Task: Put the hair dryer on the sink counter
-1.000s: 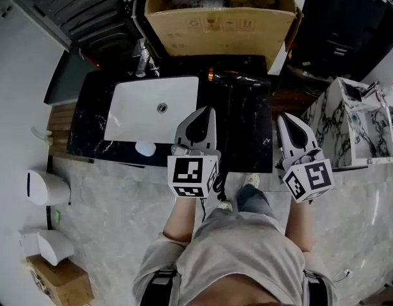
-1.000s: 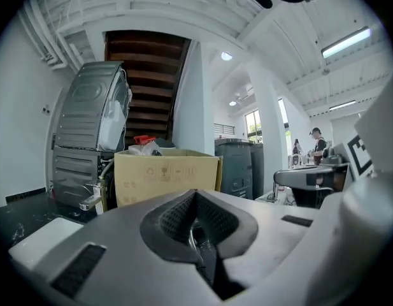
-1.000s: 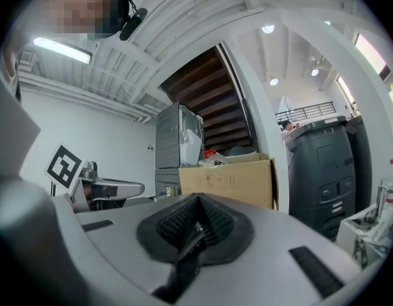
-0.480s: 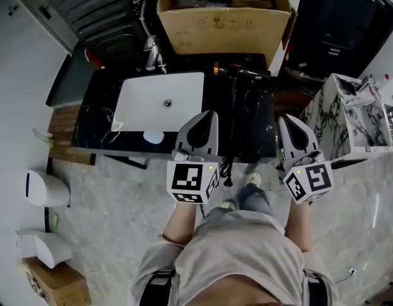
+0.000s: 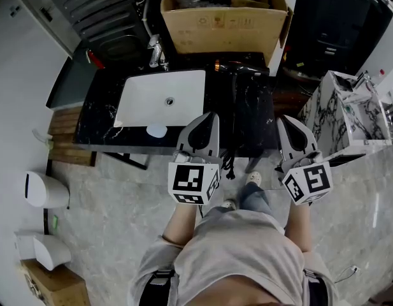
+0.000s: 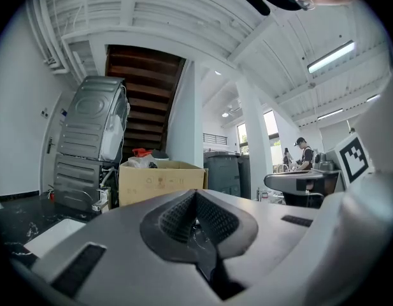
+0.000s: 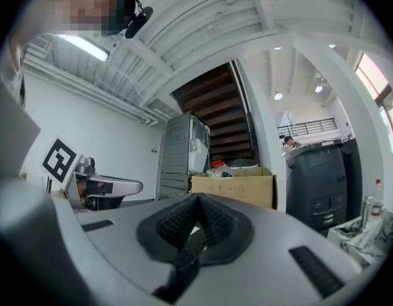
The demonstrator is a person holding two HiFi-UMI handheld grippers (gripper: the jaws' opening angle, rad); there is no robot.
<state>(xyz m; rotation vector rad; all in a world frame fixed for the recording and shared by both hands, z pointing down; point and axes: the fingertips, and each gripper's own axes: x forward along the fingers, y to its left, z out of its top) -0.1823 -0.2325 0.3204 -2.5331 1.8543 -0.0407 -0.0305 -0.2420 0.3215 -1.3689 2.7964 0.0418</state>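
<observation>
Before me the counter (image 5: 252, 121) is glossy black veined stone, its sink (image 5: 151, 101) smooth white, the box (image 5: 221, 27) matt brown cardboard.

A staged bathroom corner inside a large industrial hall is shown. A black marble sink counter (image 5: 248, 127) with a white basin (image 5: 159, 98) and a faucet (image 5: 156, 51) is set on a pale stone floor (image 5: 120, 225). A cardboard box (image 5: 225, 25) is kept behind it. A ribbed white ceiling (image 6: 183, 18), a tube light (image 6: 330, 56) and a wooden staircase (image 6: 148, 81) are seen overhead.
</observation>
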